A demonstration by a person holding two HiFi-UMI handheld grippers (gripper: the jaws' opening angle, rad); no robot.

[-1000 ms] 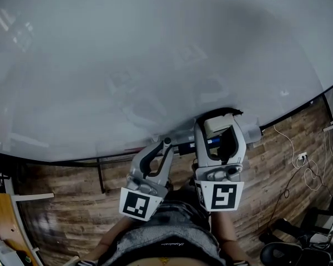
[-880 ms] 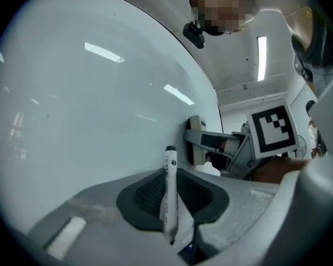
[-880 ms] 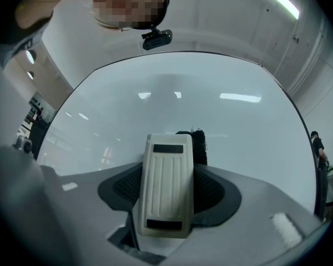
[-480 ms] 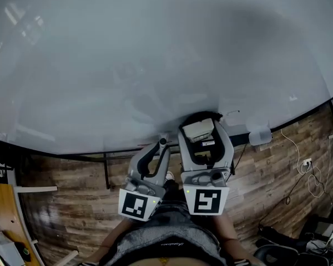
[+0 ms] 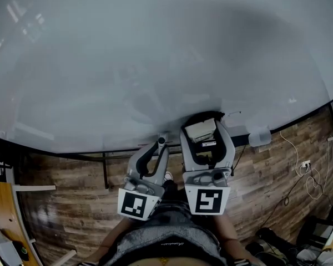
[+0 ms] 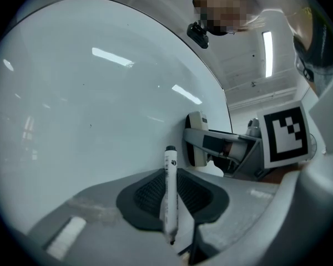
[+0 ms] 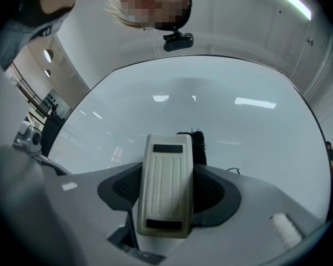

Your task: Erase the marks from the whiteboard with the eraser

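Between the right tongs [image 7: 169, 177] sits the eraser [image 7: 165, 195].

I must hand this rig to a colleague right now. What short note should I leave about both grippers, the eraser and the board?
Left gripper: shut on a marker, held low beside the whiteboard.
Right gripper: shut on the eraser, dark felt side toward the whiteboard, near its lower edge.
Done: the board looks almost clean in every view.
Left: a small dark squiggle just right of the eraser. Wipe it, then check the rest of the board.
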